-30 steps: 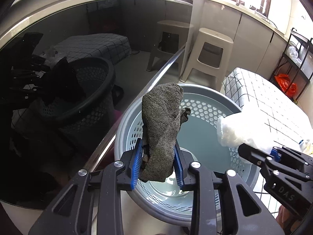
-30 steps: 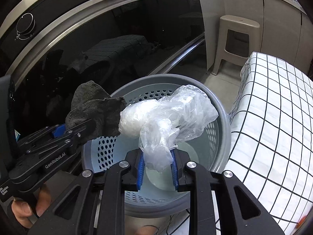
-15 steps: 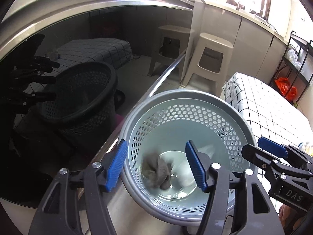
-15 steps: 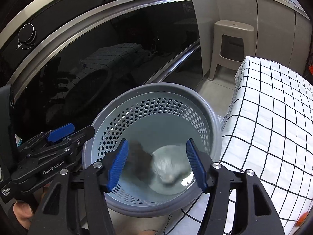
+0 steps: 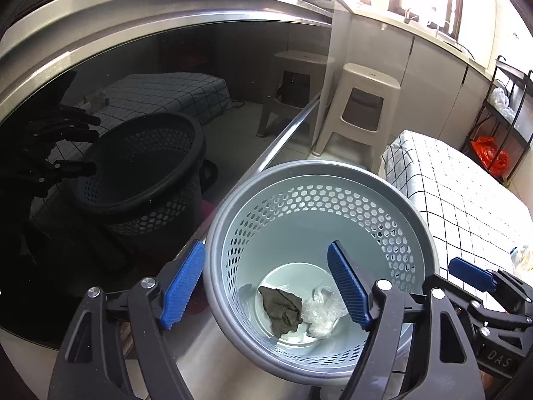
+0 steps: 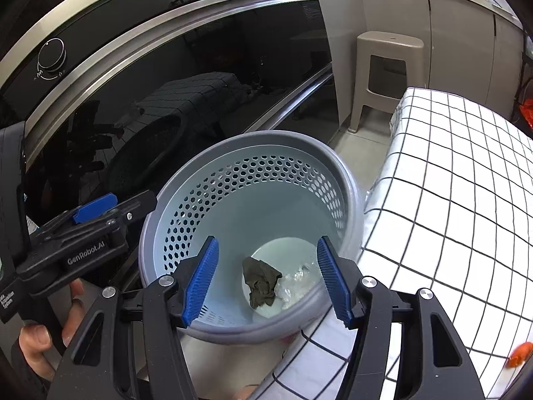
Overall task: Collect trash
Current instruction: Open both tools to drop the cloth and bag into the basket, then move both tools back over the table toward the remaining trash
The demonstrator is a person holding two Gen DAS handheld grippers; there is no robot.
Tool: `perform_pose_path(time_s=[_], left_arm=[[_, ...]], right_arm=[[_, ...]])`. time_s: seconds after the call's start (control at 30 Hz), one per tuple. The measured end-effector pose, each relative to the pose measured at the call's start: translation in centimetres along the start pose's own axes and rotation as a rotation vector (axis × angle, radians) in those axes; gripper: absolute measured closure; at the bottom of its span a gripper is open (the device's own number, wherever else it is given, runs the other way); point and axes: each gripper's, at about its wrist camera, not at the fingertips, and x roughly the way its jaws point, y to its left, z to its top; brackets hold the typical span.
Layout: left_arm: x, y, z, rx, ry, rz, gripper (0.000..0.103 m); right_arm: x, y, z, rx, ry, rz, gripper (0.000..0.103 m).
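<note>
1. Both pieces of trash sit at the bottom of the grey basket (image 5: 393,196): a dark grey rag (image 5: 281,310) & a crumpled clear plastic bag (image 5: 321,311), touching, rag to the left in both views.
2. Left gripper (image 5: 266,286) hangs over the basket's near rim, jaws opening, nothing between them. Its left pad is outside the wall, right pad over the inside.
3. Right gripper (image 6: 266,280) also over the basket, jaws apart & empty; rag and bag show far below, between the pads.
4. Step in hand, I'd say: the drop's done, so clear off. Lift straight up before swinging away so a finger doesn't hook the rim and tip the basket; it looks light.
5. Grippers are close side by side, so pull them apart w/o knocking each other.
6. Basket: round, smooth plastic, darker rolled rim, paler inside, honeycomb holes round the upper wall, solid glossy base. It stands on the floor, close to the glossy black appliance front (image 6: 186,76) w/ steel trim, and at the edge of the white black-checked cloth (image 6: 459,200).
7. Rag is matte, fuzzy, bunched in folds; should stay put. Bag is thin, shiny, springy, so it may puff up but not out, given the deep walls.
8. Something orange (image 6: 519,358) near the cloth's near-right corner; could be next, can't tell what it is.
</note>
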Motion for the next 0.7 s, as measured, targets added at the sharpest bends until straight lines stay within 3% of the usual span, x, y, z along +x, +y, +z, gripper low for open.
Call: perform_pose_path(time_s=[0.33, 0.7], left_arm=[[-1.9, -2.2, -0.7, 0.046, -0.061, -0.002, 0.019], [-4.5, -7.5, -3.0, 0.139, -0.076, -0.076, 0.013]], right_arm=[[-3.7, -2.4, -3.4, 0.062, -0.028, -0.027, 0.044], [-11.2, -6.9, -9.0, 0.119, -0.103, -0.129, 0.041]])
